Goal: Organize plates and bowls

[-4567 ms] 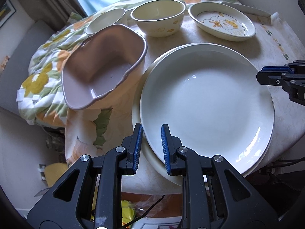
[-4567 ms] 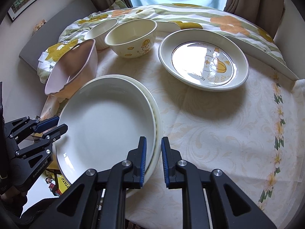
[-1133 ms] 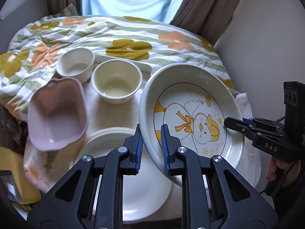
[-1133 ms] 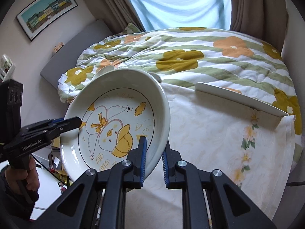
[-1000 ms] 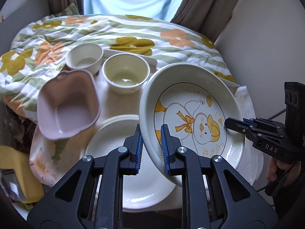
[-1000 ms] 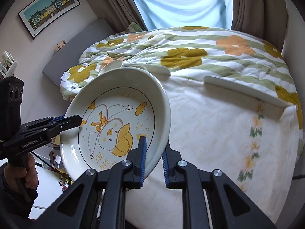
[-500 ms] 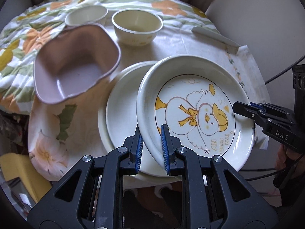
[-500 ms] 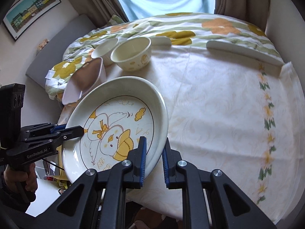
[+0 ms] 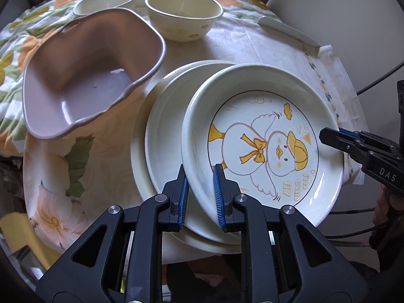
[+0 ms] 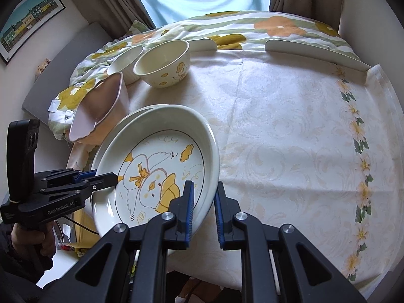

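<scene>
A cream plate with a yellow duck drawing (image 9: 262, 146) (image 10: 156, 169) is held by its rim from two sides, tilted low over the stack of plain white plates (image 9: 161, 131) (image 10: 135, 113). I cannot tell whether it touches the stack. My left gripper (image 9: 199, 194) (image 10: 111, 176) is shut on its near-left rim. My right gripper (image 10: 203, 209) (image 9: 328, 136) is shut on the opposite rim. A pink bowl (image 9: 83, 85) (image 10: 101, 106) stands left of the stack. Behind it are a cream bowl (image 9: 184, 12) (image 10: 164, 63) and a small white bowl (image 9: 106, 0) (image 10: 126, 60).
The round table's pale floral cloth (image 10: 290, 139) stretches bare to the right of the plates. A white rail (image 10: 313, 53) lines its far edge, with a flowered quilt (image 10: 252, 25) behind. A person's hand (image 10: 27, 237) grips the left gripper's handle past the table's left edge.
Both grippers have carried the duck plate down and toward the white stack. It was raised and steeply tilted; now it lies flatter and low over the stack.
</scene>
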A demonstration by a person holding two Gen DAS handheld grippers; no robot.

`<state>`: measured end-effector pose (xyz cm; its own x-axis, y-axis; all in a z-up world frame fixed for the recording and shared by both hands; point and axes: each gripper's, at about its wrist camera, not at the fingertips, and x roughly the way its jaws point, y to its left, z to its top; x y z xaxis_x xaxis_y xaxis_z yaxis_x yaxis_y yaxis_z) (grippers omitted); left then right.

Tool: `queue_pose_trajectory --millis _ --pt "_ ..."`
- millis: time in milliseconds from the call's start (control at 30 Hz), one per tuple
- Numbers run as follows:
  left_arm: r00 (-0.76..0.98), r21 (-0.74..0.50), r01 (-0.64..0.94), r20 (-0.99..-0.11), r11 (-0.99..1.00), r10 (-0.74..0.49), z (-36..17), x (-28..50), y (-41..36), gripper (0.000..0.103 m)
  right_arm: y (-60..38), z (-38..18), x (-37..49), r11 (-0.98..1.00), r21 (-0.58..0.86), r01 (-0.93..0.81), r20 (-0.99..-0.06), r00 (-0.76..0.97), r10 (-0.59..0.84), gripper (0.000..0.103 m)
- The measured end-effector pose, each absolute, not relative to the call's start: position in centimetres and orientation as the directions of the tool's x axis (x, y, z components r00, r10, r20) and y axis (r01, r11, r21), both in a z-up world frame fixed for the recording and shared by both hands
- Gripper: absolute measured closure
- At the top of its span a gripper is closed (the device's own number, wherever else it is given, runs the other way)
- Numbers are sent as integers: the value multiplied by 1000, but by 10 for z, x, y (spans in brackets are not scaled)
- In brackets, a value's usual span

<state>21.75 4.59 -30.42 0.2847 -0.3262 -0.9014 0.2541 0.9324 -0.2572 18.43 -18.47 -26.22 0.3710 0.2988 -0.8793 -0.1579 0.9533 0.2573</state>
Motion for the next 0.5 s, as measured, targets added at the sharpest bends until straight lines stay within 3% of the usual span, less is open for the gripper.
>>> queue_pose_trajectory --millis 200,500 --pt "315 -151 286 -918 946 -241 -300 217 35 86 -185 -263 184 953 262 -154 -880 368 301 89" --pt "407 107 330 -913 938 -39 -293 211 15 86 -182 -263 185 952 251 -178 -879 369 301 89"
